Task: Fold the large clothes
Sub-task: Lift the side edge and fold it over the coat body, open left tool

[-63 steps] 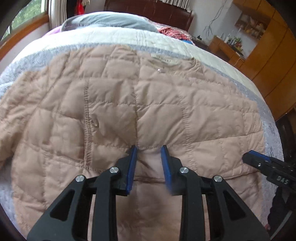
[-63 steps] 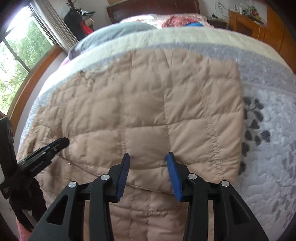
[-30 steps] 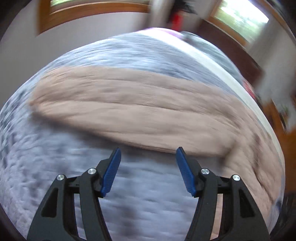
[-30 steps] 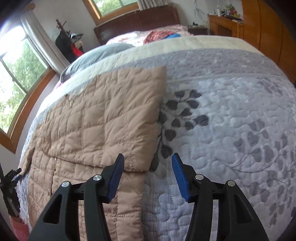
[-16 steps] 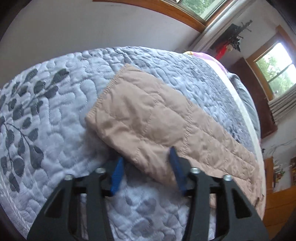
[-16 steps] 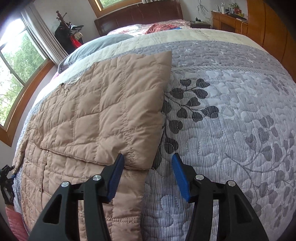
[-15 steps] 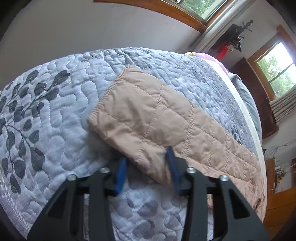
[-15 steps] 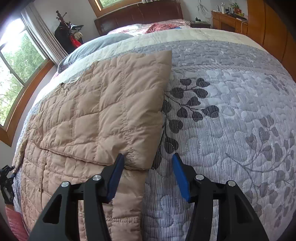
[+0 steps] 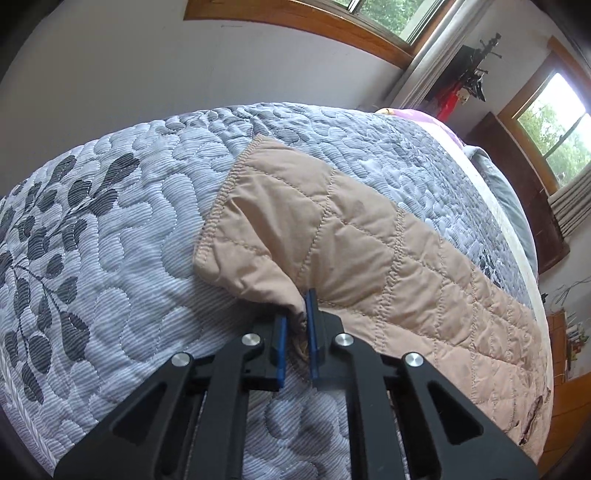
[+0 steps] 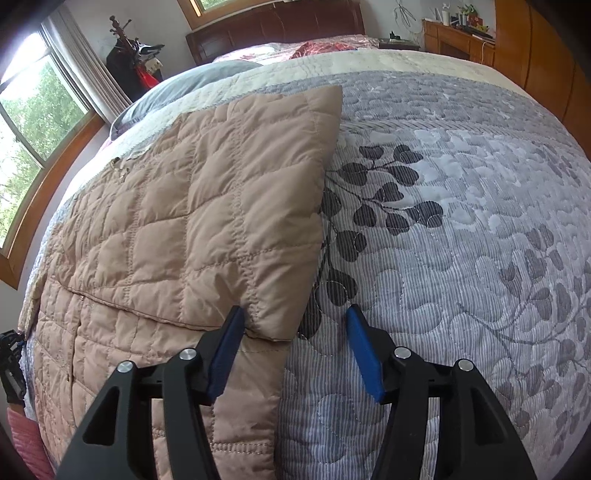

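1. My left gripper (image 9: 295, 325) is pinched on the near edge of the jacket sleeve (image 9: 332, 236), jaws almost together with a wad of tan fabric bunched between them.
2. The sleeve lies flat on the quilt (image 9: 110, 258), cuff to the left, running off to the far right; fabric puckers up where I hold it.
3. My right gripper (image 10: 295, 347) is wide apart and holds nothing; its left finger sits over the near corner of the folded flap, its right finger over bare quilt (image 10: 461, 240).
4. The jacket (image 10: 177, 229) is spread on the left half of the bed in the right wrist view, tan and quilted, one panel folded over the body so its right edge runs straight from near to far.
5. The near corner of that folded panel lies just between my right fingers; touching or not, cannot tell.
6. Far: pillow (image 10: 192, 85), headboard (image 10: 277, 29). Window (image 10: 33, 122) on the left.
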`<state>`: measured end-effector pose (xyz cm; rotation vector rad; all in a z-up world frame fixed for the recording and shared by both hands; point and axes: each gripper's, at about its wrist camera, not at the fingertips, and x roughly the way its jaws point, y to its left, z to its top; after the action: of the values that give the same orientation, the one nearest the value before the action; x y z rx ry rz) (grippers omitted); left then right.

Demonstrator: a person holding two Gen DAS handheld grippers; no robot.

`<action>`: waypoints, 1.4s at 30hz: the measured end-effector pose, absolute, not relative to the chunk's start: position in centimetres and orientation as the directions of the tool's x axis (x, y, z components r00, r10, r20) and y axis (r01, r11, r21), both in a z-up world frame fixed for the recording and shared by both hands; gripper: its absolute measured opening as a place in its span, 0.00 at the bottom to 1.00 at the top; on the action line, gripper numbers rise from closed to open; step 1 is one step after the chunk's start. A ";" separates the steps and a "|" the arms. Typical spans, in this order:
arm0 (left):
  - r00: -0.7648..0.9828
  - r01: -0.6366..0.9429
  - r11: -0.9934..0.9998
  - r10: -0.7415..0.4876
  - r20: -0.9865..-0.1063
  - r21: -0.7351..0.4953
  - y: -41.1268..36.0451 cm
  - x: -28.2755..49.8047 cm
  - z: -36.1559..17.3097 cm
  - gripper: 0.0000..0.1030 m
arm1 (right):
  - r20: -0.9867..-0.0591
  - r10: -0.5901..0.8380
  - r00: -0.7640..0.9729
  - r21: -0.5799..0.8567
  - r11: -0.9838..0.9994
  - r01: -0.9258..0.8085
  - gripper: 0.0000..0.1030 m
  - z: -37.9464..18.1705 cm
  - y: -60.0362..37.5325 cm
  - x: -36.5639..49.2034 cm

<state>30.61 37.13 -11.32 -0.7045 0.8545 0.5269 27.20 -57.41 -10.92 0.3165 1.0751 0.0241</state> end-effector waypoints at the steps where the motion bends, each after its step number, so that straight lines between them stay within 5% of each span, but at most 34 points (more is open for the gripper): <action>1: 0.561 -0.668 0.659 0.141 -0.816 -0.346 37.1 30.7 -11.1 0.04 | -0.858 0.174 0.483 0.269 0.954 0.134 0.56 -10.9 -57.4 27.2; 9: 0.682 -0.563 0.740 0.164 -0.713 -0.368 32.5 30.2 -5.4 0.03 | -0.834 0.159 0.529 0.263 0.956 0.127 0.56 -7.9 -57.4 25.7; 16: 0.770 -0.296 0.921 0.073 -0.634 -0.254 20.0 31.6 -0.2 0.03 | -0.826 0.207 0.525 0.273 0.961 0.049 0.56 -6.5 -54.6 25.1; 26: 0.718 0.088 0.984 -0.171 -0.674 -0.155 0.9 33.9 -1.8 0.03 | -0.846 0.204 0.492 0.261 0.964 0.048 0.56 -7.8 -53.9 25.5; 38: 0.596 0.232 0.967 -0.227 -0.771 -0.106 -8.5 37.2 -8.2 0.04 | -0.856 0.199 0.477 0.248 0.968 0.041 0.56 -8.7 -53.6 26.0; 42: 0.570 0.313 0.945 -0.265 -0.778 -0.093 -10.1 36.1 -8.7 0.18 | -0.860 0.200 0.470 0.248 0.968 0.041 0.56 -9.0 -53.7 26.1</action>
<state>36.08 -10.15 -8.68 0.0569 0.9030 -0.3397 26.07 -53.70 -9.04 0.2478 1.0807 0.0982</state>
